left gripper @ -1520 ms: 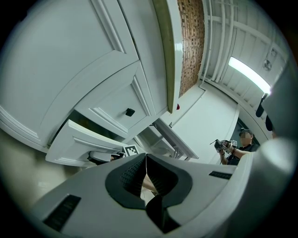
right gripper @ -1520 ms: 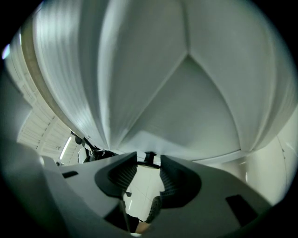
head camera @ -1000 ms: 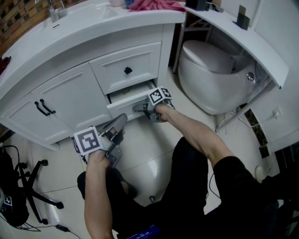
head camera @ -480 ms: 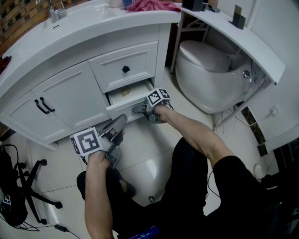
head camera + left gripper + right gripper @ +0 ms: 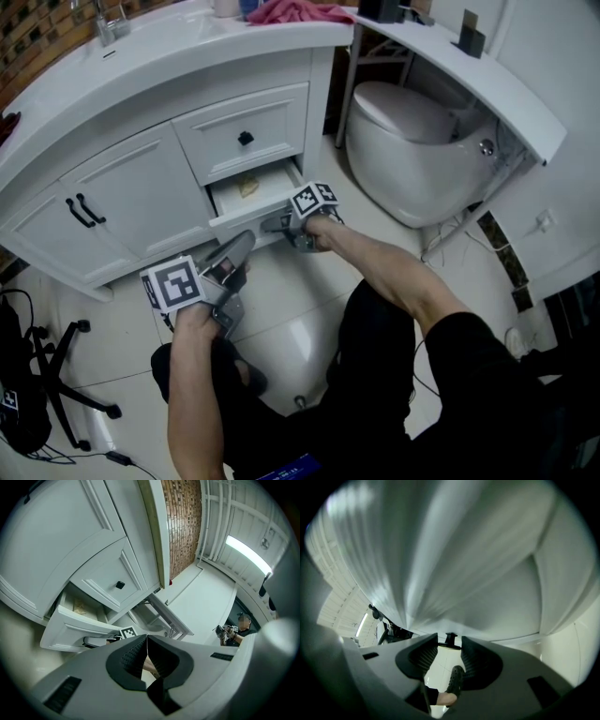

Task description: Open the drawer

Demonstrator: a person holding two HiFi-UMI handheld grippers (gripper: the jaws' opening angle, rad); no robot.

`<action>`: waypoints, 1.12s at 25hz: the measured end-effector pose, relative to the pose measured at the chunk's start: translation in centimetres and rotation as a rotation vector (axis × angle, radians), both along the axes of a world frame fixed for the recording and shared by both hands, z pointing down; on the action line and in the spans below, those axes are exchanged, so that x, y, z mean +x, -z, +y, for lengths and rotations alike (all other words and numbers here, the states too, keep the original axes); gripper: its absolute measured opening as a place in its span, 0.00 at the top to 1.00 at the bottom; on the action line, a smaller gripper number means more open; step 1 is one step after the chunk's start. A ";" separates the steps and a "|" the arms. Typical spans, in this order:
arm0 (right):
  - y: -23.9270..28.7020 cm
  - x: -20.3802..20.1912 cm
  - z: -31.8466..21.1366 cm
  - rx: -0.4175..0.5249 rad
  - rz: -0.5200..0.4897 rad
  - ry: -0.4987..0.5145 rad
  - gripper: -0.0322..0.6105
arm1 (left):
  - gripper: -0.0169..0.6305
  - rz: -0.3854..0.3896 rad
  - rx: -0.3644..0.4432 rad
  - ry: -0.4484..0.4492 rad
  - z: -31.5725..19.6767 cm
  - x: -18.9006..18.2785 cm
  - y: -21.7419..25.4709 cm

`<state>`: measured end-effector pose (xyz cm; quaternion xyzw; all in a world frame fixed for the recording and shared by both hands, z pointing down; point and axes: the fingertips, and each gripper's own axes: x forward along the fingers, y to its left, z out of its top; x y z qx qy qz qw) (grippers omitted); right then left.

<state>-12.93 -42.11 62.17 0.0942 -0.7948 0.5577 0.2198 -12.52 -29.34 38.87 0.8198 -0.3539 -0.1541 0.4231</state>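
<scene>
Head view: right tongs [image 5: 277, 223] on drawer handle [image 5: 451, 640], forearm [image 5: 375, 258] outstretched.

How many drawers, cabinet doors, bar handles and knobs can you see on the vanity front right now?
Drawers: 2 (upper drawer shut, lower drawer partly open)
Cabinet doors: 2 (left door, right door)
Bar handles: 2 (left handle, right handle)
Knobs: 2 (upper knob; lower knob held in the right gripper)
Total: 8
</scene>
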 end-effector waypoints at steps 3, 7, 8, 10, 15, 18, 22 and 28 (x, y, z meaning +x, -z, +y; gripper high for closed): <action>0.0 0.2 0.3 0.001 0.000 0.002 0.68 | 0.99 -0.006 0.002 -0.006 0.2 0.4 0.0; 0.0 0.5 0.9 -0.002 0.001 0.001 0.68 | 0.99 -0.001 0.001 -0.015 0.5 1.0 0.0; 0.0 0.5 1.0 -0.001 0.000 0.001 0.68 | 0.99 0.000 0.002 -0.018 0.5 1.1 0.1; 0.0 0.6 1.2 0.002 -0.003 0.003 0.68 | 0.99 0.001 0.001 -0.021 0.6 1.3 0.1; 0.1 0.9 1.9 0.001 -0.003 0.006 0.68 | 0.99 -0.001 -0.007 -0.028 1.1 2.0 0.0; 0.2 1.1 2.3 -0.003 -0.002 0.005 0.68 | 0.99 0.002 -0.007 -0.032 1.4 2.4 0.1; 0.1 1.3 2.5 0.002 0.004 0.006 0.68 | 0.99 -0.001 -0.004 -0.035 1.7 2.6 0.1; 0.1 1.6 2.9 0.007 0.008 0.007 0.68 | 0.99 0.001 -0.007 -0.028 2.0 2.6 0.1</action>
